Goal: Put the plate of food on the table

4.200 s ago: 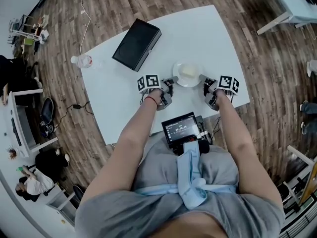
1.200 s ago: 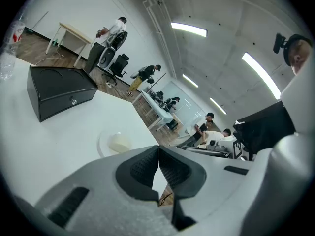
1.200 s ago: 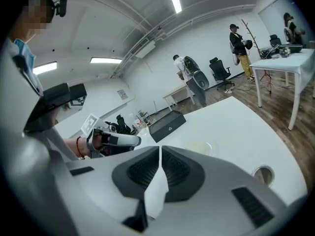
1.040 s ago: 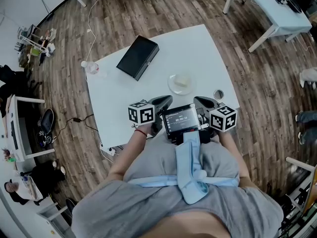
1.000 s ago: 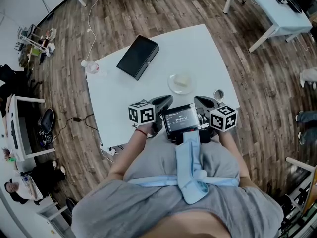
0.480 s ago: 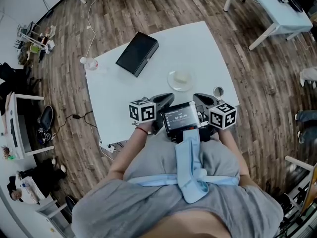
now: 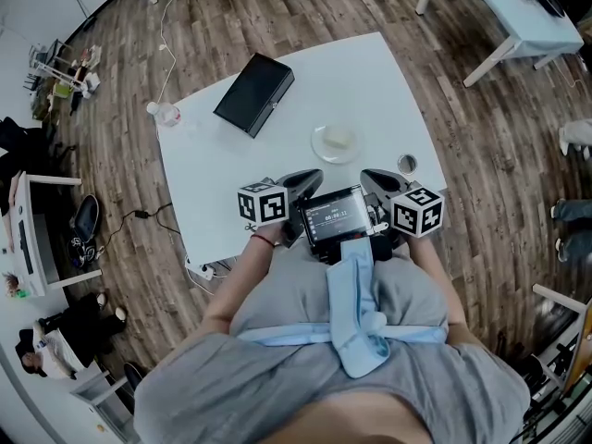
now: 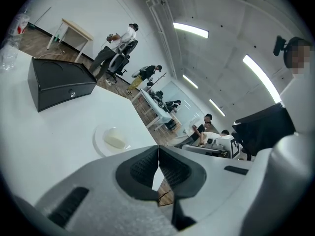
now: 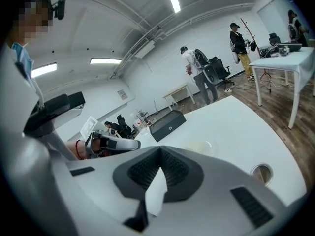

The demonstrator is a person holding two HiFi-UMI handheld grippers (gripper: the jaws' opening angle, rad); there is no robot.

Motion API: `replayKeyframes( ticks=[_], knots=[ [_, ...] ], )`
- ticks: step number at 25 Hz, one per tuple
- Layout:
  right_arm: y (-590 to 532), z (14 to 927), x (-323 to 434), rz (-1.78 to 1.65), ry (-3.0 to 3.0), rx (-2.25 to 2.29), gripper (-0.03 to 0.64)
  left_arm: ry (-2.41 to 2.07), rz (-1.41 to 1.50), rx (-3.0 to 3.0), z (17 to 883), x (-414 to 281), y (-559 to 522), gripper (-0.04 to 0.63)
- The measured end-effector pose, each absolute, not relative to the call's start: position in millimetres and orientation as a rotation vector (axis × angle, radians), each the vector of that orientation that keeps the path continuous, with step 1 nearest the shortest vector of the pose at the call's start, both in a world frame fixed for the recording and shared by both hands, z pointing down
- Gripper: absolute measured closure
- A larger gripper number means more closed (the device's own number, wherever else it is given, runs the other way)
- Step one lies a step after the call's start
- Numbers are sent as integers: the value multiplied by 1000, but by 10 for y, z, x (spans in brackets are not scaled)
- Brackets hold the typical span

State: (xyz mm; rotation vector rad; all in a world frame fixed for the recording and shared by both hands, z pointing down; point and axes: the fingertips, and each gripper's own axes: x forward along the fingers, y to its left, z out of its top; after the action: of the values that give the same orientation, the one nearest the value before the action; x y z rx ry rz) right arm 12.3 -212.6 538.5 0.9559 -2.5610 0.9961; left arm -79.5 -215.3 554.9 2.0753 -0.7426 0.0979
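Observation:
The white plate (image 7: 335, 142) with a pale lump of food stands on the white table (image 7: 231, 183), right of its middle. It also shows in the left gripper view as the plate (image 8: 112, 139) and faintly in the right gripper view as the plate (image 9: 199, 146). Both grippers hover over the table's near edge, close to my body and well short of the plate. My left gripper (image 7: 310, 176) is shut and empty, its pads meeting at the tips (image 8: 158, 149). My right gripper (image 7: 368, 174) is likewise shut with nothing in it (image 9: 160, 150).
A black box (image 7: 254, 93) lies at the table's far left, with a clear bottle (image 7: 165, 114) at the left corner. A round cable hole (image 7: 405, 164) sits near the right edge. A screen (image 7: 338, 222) hangs at my chest. People and desks stand in the room beyond.
About four seconds ago both grippers flanked the plate. Since then they have drawn back to my body, leaving the plate on the table. Over the last second only the view drifts slightly.

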Motion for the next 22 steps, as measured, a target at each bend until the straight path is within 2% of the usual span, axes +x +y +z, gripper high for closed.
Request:
replayKeyframes(
  ticks=[22],
  knots=[
    [-2253,5294,114,1063,-2608,973,583,-723,105,2074,5554,-767,-2181,577]
  ],
)
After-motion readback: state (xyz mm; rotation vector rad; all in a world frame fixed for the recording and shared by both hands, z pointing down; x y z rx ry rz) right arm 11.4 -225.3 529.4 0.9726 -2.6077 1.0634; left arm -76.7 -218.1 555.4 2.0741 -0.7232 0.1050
